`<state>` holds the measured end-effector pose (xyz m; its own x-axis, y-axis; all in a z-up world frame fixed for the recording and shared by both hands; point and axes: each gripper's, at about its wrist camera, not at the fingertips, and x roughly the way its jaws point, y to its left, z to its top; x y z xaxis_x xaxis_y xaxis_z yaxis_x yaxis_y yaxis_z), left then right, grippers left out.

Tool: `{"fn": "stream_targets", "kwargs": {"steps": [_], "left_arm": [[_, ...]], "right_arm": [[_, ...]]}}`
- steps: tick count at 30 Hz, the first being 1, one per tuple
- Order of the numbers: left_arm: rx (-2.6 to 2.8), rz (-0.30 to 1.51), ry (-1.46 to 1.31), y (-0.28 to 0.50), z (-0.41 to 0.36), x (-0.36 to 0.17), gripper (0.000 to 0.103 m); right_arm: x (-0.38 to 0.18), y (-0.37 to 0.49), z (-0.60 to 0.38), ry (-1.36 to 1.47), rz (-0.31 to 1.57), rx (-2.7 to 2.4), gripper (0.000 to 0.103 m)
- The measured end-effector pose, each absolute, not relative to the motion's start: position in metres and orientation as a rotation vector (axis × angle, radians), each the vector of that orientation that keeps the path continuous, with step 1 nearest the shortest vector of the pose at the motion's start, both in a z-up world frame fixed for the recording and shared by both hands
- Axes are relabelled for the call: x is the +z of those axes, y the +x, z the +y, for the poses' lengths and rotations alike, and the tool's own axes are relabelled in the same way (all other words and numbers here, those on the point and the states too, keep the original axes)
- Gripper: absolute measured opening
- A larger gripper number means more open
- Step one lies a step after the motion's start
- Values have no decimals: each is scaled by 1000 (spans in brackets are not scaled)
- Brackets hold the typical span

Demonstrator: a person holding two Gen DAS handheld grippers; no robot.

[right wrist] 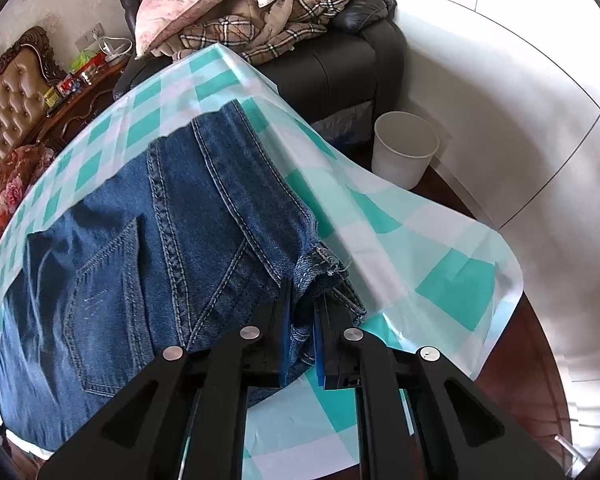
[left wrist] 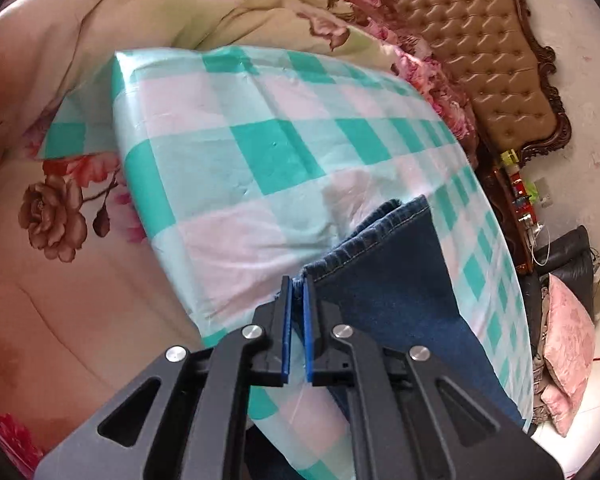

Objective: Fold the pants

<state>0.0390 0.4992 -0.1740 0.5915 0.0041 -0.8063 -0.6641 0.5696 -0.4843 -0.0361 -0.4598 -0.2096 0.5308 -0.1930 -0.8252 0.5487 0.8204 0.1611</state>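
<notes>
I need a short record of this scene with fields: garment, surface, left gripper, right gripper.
garment: blue jeans, lying flat, back pocket up
surface: green and white checked cloth
left gripper: shut on the hem end of the jeans
right gripper: shut on the waist corner of the jeans

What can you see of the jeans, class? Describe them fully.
The jeans are dark blue denim with pale double stitching, heavy seams and a back pocket. They lie spread on the green-and-white checked cloth. The right gripper is shut on a bunched hem or edge; the left gripper pinches another hemmed corner.
</notes>
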Motion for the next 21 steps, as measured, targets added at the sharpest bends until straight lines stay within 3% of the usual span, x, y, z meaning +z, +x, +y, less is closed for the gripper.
{"fn": "stream_targets", "kwargs": {"steps": [5, 8, 11, 12, 16, 18, 21], "left_arm": [[485, 852, -836, 36, 490, -157, 5], [487, 889, -849, 40, 493, -173, 5], [489, 880, -845, 41, 495, -172, 15], [500, 871, -834, 39, 495, -169, 23], [483, 788, -763, 26, 479, -142, 26], [409, 732, -722, 15, 448, -124, 41], [231, 723, -659, 4, 380, -114, 49]], "right_arm": [[-179, -51, -453, 426, 840, -449, 9], [-184, -44, -451, 393, 866, -475, 9], [-202, -38, -451, 375, 910, -498, 9], [-207, -38, -452, 380, 920, -501, 9], [-218, -37, -452, 353, 928, -506, 9], [-217, -37, -451, 343, 928, -508, 9], [-217, -38, -449, 344, 923, -512, 9]]}}
